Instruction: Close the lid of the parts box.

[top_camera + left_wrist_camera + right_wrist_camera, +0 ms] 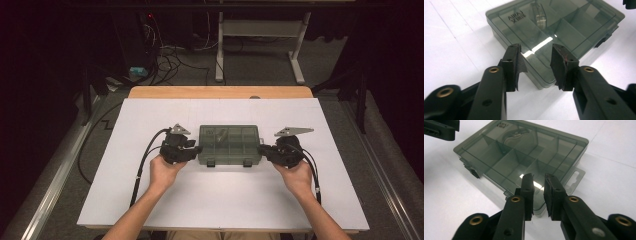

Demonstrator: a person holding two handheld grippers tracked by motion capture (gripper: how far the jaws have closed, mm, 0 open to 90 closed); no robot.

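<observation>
a smoky grey-green translucent plastic compartment box (229, 144) is showing against a plain white table board (150, 200); both grippers' bodies are looking black.

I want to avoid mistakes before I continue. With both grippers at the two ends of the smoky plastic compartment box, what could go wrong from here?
1. The left gripper and the right gripper stand open at corners of the box, not clamped, so a lift now could let it slip or tilt.
2. The lid is glossy and the white table smooth, so an uneven push may slide the box.
3. A small part lies in one compartment; the two front latches look closed, but if one is loose, tilting could spill it.
</observation>
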